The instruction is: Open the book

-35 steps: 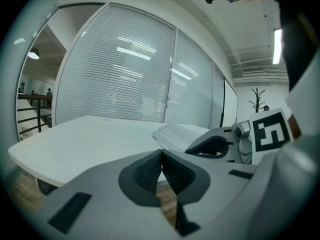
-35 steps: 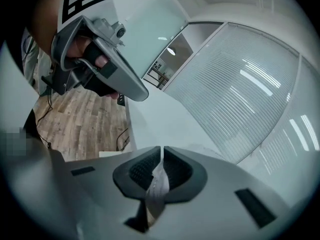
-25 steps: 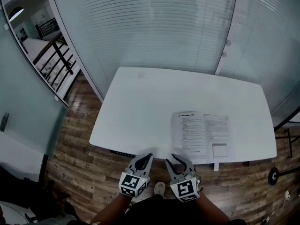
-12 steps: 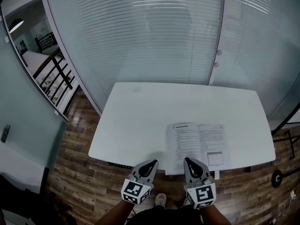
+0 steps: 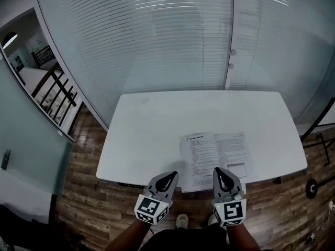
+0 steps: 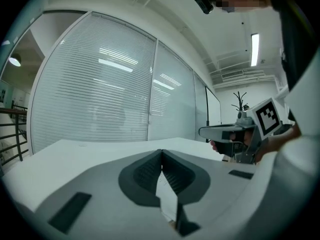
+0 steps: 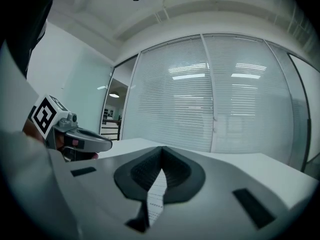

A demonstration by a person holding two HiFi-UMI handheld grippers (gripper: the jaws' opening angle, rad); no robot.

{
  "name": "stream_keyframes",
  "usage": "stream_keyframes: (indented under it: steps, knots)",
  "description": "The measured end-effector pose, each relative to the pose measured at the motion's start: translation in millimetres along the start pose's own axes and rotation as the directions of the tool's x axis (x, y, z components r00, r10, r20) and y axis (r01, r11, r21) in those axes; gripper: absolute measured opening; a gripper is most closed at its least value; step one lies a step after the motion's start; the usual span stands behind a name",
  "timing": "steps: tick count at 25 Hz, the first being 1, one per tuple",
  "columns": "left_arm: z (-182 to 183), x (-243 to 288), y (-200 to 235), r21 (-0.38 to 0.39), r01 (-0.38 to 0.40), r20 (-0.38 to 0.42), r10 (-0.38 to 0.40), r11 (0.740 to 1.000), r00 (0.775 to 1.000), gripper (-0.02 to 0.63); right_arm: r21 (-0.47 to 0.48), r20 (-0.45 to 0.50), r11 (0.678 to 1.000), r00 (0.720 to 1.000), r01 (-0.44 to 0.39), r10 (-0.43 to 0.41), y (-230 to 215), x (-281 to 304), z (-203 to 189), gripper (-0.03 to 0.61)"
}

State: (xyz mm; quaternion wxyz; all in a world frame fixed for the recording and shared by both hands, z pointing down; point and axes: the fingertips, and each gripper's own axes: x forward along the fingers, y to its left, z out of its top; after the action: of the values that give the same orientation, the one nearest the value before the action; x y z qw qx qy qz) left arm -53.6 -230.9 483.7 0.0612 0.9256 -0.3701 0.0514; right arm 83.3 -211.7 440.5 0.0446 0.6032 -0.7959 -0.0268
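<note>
The book [image 5: 214, 153] lies open and flat on the right front part of the white table [image 5: 152, 135], its printed pages facing up. My left gripper [image 5: 169, 176] is shut and empty, hovering over the table's front edge to the left of the book. My right gripper [image 5: 219, 172] is also shut with nothing in it, its tips over the book's near edge. In the left gripper view the shut jaws [image 6: 161, 152] point level across the table, with the right gripper [image 6: 235, 133] at the side. The right gripper view shows shut jaws [image 7: 161, 149] and a strip of printed page [image 7: 156, 194] below them.
A glass wall with horizontal blinds [image 5: 157, 41] and a door frame [image 5: 230, 46] stand behind the table. Wooden floor [image 5: 84, 192] surrounds it, and a stair railing [image 5: 57, 95] runs at the left. A black wheeled base [image 5: 313, 188] sits at the right.
The right gripper's jaws went from open to shut. Both grippers rose and came forward, the right one to the book's near edge. The book stayed open and still.
</note>
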Motion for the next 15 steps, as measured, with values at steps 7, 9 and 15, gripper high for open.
stream_keyframes:
  steps: [7, 9, 15]
  knots:
    - [7.2, 8.4, 2.3, 0.007, -0.003, 0.008, 0.003, 1.0, 1.0, 0.011, -0.045, -0.019, 0.999, 1.0, 0.002, -0.003, 2.7, -0.6, 5.7, 0.002]
    - [6.0, 11.8, 1.5, 0.006, 0.0, 0.01, 0.0, 1.0, 1.0, 0.011, -0.057, -0.01, 0.998, 1.0, 0.005, -0.006, 3.0, 0.4, 6.9, 0.002]
    - [10.9, 15.9, -2.4, 0.03, 0.014, 0.023, -0.015, 0.999, 1.0, 0.011, -0.04, -0.013, 0.999, 1.0, 0.001, -0.001, 3.9, 5.7, 4.6, 0.002]
